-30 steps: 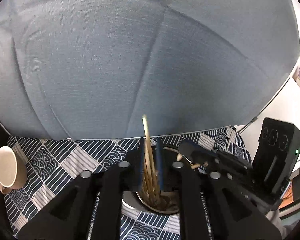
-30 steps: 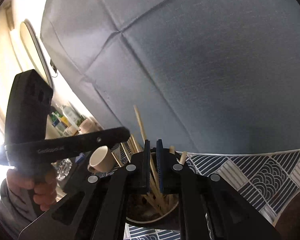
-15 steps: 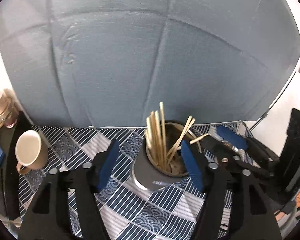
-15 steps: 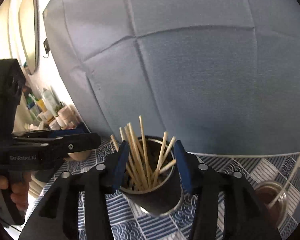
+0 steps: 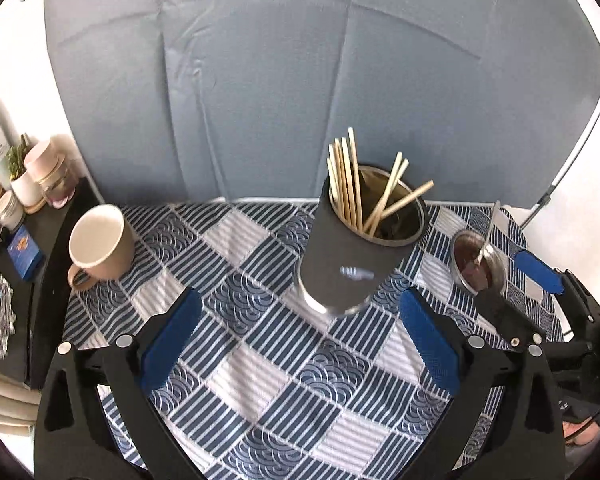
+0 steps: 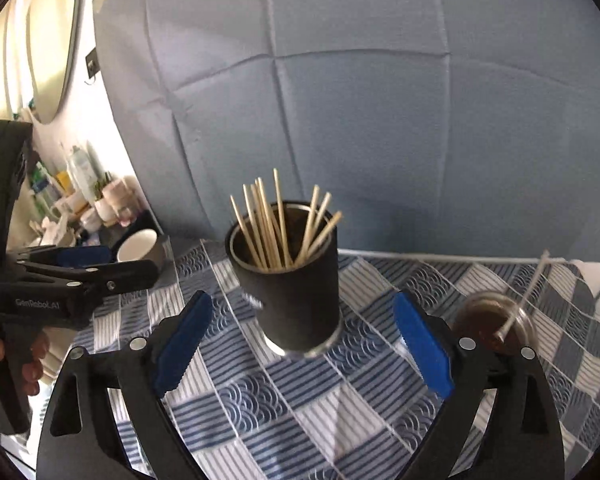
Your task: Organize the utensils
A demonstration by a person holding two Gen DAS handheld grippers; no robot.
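**Chopsticks in the black cup, both grippers wide open**

The black cup (image 5: pixel 354 264) stands upright on the blue and white checked cloth (image 5: pixel 260 380). I use this cup as my landmark. The wooden chopsticks (image 5: pixel 346 184) stand inside the cup. Their tips stick out over the rim. Some stand close together on one side of the cup, and a few lean the other way.

My left gripper (image 5: pixel 300 344) is in front of the cup, on my side of it. Its blue pads are spread far apart and hold nothing. The cup sits beyond the gap between them, not touching either pad.

My right gripper (image 6: pixel 302 350) is also in front of the cup, with the pads wide apart and nothing in them. The bottom of the cup shows between the two pads, and I cannot tell if it touches them.

A small metal cup (image 5: pixel 478 266) with something brown in it stands near the black cup, on its right. A thin stick (image 6: pixel 524 296) leans in it. A tan mug (image 5: pixel 98 242) stands well apart from the black cup, on its left, at the edge of the cloth. A grey-blue screen (image 5: pixel 300 80) stands behind the black cup.
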